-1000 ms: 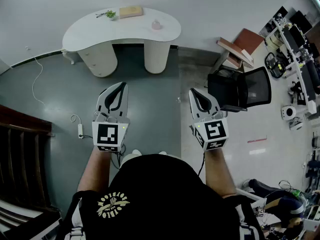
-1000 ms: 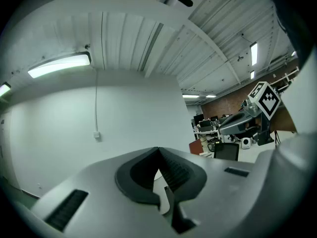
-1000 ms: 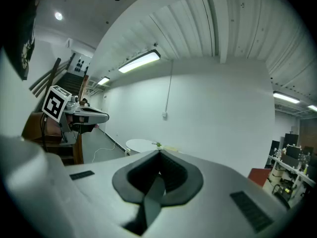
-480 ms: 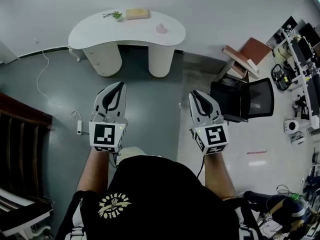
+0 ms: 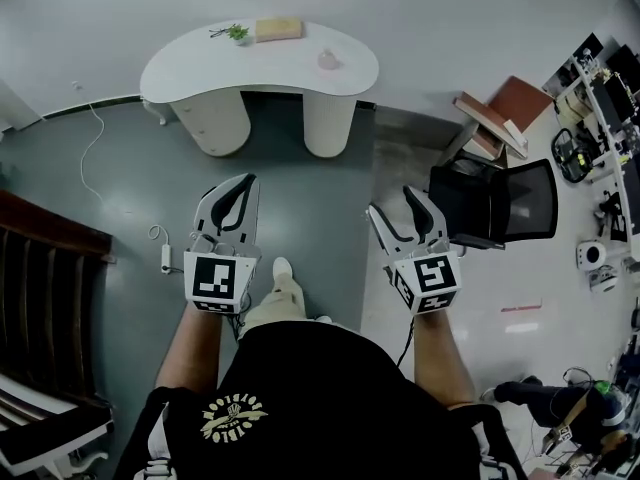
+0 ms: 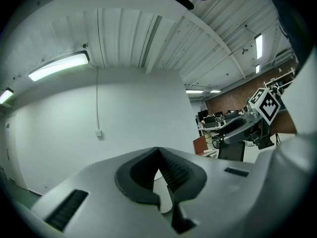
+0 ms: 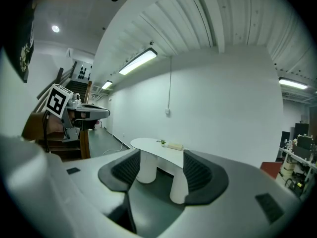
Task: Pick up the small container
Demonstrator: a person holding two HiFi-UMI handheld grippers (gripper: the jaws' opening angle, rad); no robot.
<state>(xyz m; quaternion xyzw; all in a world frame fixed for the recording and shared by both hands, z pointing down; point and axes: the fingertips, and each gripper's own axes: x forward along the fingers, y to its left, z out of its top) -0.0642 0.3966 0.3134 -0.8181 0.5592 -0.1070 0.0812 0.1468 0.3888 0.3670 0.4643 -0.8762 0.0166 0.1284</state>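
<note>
Currently the person [image 5: 320, 408], in a black shirt, stands on a grey floor [image 5: 330, 178] and holds both tools out in front at about the same height, well apart from each other. The left gripper [image 5: 240, 182] has its jaws pressed together, the ribbed pads meeting at the tip with nothing caught between them. The right gripper [image 5: 392, 202] is opening: its jaws stand wide apart and nothing is between them; its own view looks through the gap at the legs of the table across the room. The small container [image 5: 328, 61], pale pink, sits on the white kidney-shaped table [image 5: 200, 68] against the far wall, toward the table's right end and well away from both grippers. Further left on the same tabletop lie a tan box [image 5: 278, 29] and, just beside it, a green sprig [image 5: 233, 33]. A black office chair [image 5: 505, 203] stands close to the right of the right gripper, partly on the lighter floor. A white power strip [image 5: 166, 259] with its cable lies on the floor to the left of the left gripper. One shoe [image 5: 283, 268] of the person shows between the two grippers, low in the head view.
</note>
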